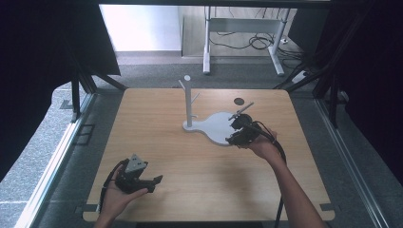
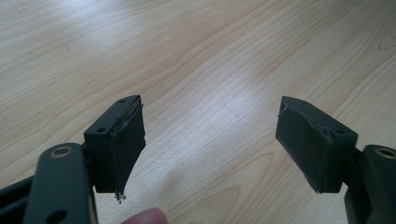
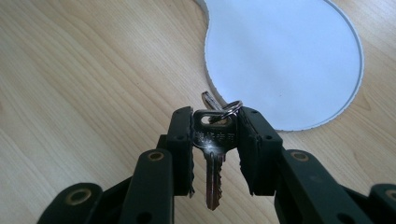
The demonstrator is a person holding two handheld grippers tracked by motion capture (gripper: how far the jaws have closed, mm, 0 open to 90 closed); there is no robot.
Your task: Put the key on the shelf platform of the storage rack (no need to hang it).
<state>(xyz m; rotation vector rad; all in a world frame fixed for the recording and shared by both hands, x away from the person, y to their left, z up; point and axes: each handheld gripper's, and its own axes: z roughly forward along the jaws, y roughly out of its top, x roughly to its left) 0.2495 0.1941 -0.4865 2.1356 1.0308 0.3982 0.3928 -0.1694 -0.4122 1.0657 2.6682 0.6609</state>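
A silver key [image 3: 212, 177] on a key ring [image 3: 225, 110] hangs blade-down between the jaws of my right gripper [image 3: 215, 115], which is shut on the key's head. This gripper [image 1: 239, 131] is at the right edge of a white flat base [image 1: 216, 127] that carries an upright white post with side pegs [image 1: 188, 102]. In the right gripper view the base [image 3: 289, 56] lies just beyond the jaws. My left gripper [image 1: 153, 182] rests in a hand near the table's front left. Its jaws [image 2: 210, 102] stand wide open over bare wood, holding nothing.
The wooden table [image 1: 157, 142] has a small dark round spot [image 1: 238, 101] behind the base. A fingertip [image 2: 144, 217] shows at the bottom of the left gripper view. Beyond the table's far edge stand a desk frame and cables [image 1: 256, 40] on the floor.
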